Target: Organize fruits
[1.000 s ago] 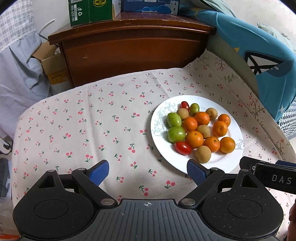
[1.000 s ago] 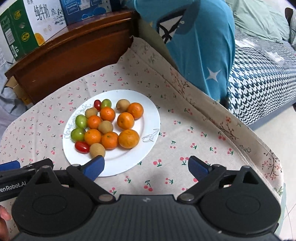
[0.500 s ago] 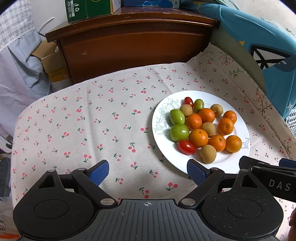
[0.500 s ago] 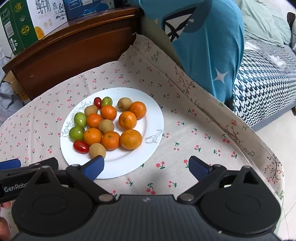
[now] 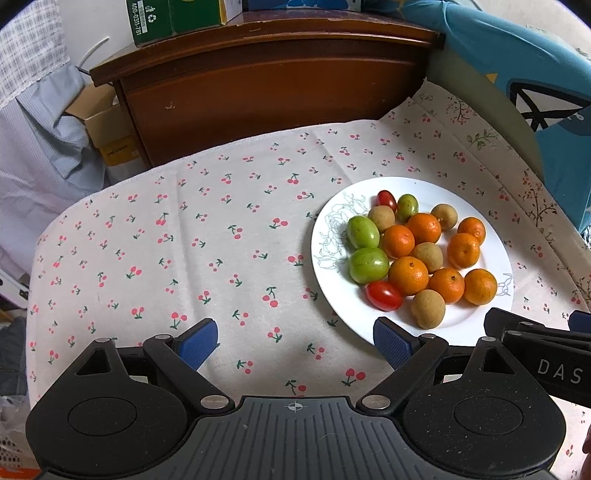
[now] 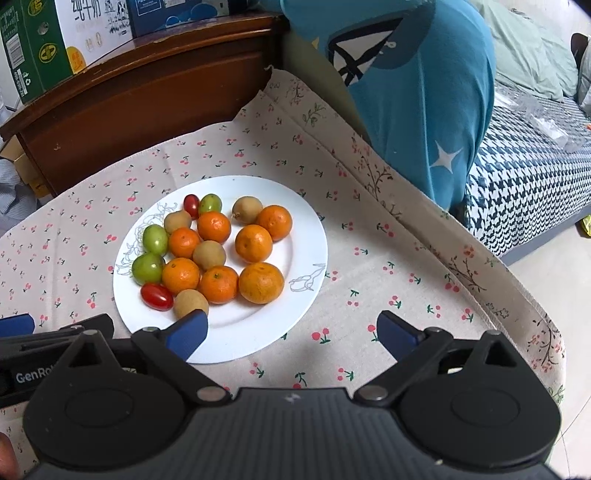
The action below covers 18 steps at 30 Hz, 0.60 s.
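Jaws wide, empty, near plate [image 6: 306, 236] edge.

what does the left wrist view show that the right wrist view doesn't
Only the left wrist view shows the bare stretch of cherry-print tablecloth left of the plate and the pale blue garment. Only the right wrist view shows the houndstooth bedcover and the milk carton box. Both show the white plate of mixed fruit, the wooden cabinet, and both grippers open: left gripper, right gripper.
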Motion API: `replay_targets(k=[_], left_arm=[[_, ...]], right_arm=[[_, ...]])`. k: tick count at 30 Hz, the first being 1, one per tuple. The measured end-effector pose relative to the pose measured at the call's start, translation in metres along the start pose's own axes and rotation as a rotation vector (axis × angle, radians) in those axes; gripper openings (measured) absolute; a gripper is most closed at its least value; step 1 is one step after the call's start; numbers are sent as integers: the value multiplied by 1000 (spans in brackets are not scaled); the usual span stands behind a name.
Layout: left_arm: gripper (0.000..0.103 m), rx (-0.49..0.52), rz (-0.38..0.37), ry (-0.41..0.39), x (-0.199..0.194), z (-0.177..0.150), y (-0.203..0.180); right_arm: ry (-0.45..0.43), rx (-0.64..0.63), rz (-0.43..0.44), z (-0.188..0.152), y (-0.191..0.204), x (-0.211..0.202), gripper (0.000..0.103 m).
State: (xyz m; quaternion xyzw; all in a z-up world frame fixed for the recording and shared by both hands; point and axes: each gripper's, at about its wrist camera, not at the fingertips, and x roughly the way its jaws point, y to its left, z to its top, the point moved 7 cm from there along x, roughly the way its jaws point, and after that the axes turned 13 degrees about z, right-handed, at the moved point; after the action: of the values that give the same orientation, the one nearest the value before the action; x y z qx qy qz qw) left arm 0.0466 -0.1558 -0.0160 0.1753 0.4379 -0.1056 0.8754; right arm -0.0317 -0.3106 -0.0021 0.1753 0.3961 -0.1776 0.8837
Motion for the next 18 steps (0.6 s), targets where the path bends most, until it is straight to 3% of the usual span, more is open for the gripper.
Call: replay_targets(k=[18], left_arm=[[93,0,10,6,2,1,1]], right_arm=[[-1,-1,1,1,0,3,99]])
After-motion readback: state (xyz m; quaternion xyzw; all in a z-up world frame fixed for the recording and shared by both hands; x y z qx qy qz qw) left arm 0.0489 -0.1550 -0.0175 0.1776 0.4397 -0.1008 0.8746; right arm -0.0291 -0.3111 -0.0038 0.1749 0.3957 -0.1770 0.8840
